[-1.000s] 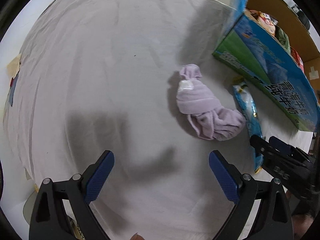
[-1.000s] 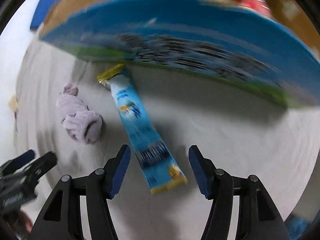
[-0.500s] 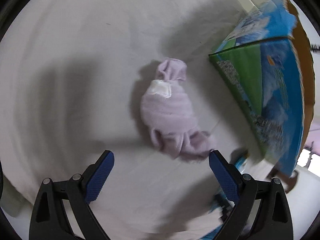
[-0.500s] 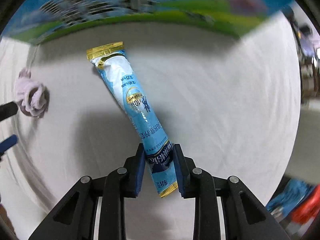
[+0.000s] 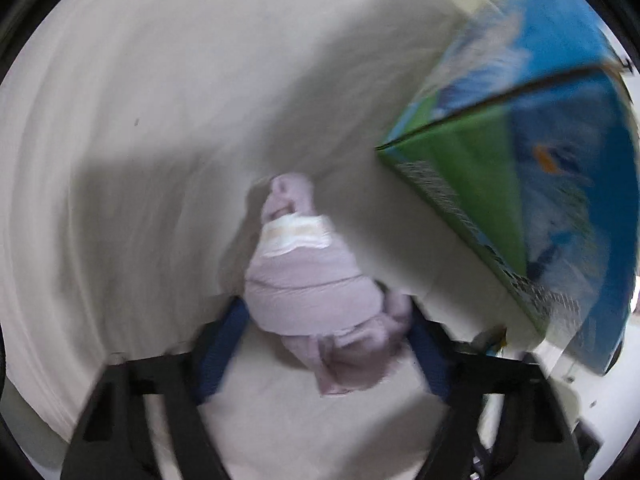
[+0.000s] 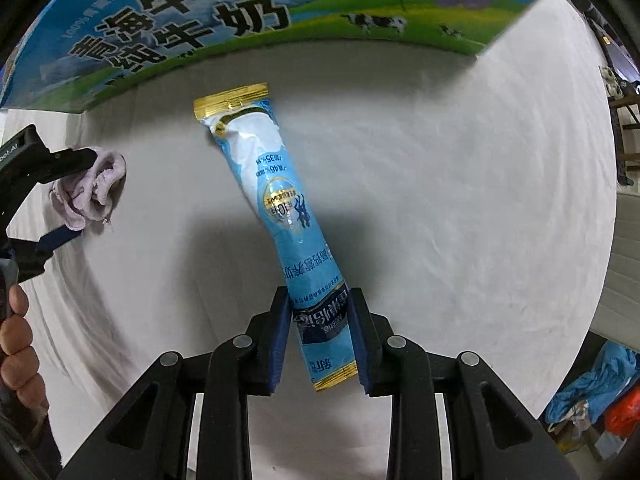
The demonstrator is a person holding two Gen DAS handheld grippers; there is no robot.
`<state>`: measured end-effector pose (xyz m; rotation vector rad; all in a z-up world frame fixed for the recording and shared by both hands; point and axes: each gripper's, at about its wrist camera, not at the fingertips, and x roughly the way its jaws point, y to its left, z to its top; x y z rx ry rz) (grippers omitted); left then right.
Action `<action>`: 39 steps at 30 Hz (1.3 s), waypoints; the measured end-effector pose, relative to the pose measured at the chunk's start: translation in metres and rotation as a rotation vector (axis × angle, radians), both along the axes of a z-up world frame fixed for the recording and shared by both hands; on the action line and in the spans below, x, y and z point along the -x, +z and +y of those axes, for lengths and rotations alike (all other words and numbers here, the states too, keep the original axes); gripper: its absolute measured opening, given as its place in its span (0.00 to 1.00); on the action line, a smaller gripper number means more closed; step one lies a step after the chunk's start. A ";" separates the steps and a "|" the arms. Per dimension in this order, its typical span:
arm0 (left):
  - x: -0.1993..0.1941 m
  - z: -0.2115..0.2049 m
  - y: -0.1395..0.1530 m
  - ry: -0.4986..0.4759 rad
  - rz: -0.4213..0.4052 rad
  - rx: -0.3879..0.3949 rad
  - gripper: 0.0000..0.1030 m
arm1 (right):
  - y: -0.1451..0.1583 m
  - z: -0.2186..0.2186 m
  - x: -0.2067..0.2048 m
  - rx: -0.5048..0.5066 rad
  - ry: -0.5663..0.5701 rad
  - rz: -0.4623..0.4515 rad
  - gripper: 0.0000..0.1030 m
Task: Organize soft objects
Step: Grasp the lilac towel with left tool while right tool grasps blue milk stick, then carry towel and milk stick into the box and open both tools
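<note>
1. your right tool has its blue pads squeezed in on the lower end of the light-blue sachet, so it's got a firm pinch on it, with the gold-edged bottom seal poking out just below the pads.
2. the rest of that sachet runs up and away from the tool at a slant, its gold top end close to the printed carton.
3. your left tool sits around the lavender cloth bundle, one blue pad at each side of it. that view is pretty blurry, so can't tell if the pads are actually biting the cloth or just flanking it.
4. in the right wrist view you can see the left tool from the side, with the bundle between its fingers.
5. the bundle lies on the white-covered bench, just beside the corner of the blue-and-green carton. it has a white label patch on its upper part.
6. your left hand shows at the edge of the right view, well apart from the sachet.
</note>
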<state>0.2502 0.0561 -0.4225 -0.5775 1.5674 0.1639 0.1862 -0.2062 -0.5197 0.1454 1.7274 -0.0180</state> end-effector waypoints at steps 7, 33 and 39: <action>0.023 -0.028 0.008 -0.242 -0.017 -0.063 0.40 | 0.002 0.015 -0.011 0.059 0.069 -0.011 0.30; 0.035 -0.076 -0.007 -0.249 -0.022 -0.081 0.36 | 0.013 0.075 -0.001 0.142 0.209 -0.005 0.16; 0.044 -0.091 0.028 -0.287 -0.084 -0.066 0.35 | 0.043 0.046 0.010 0.082 0.174 -0.043 0.14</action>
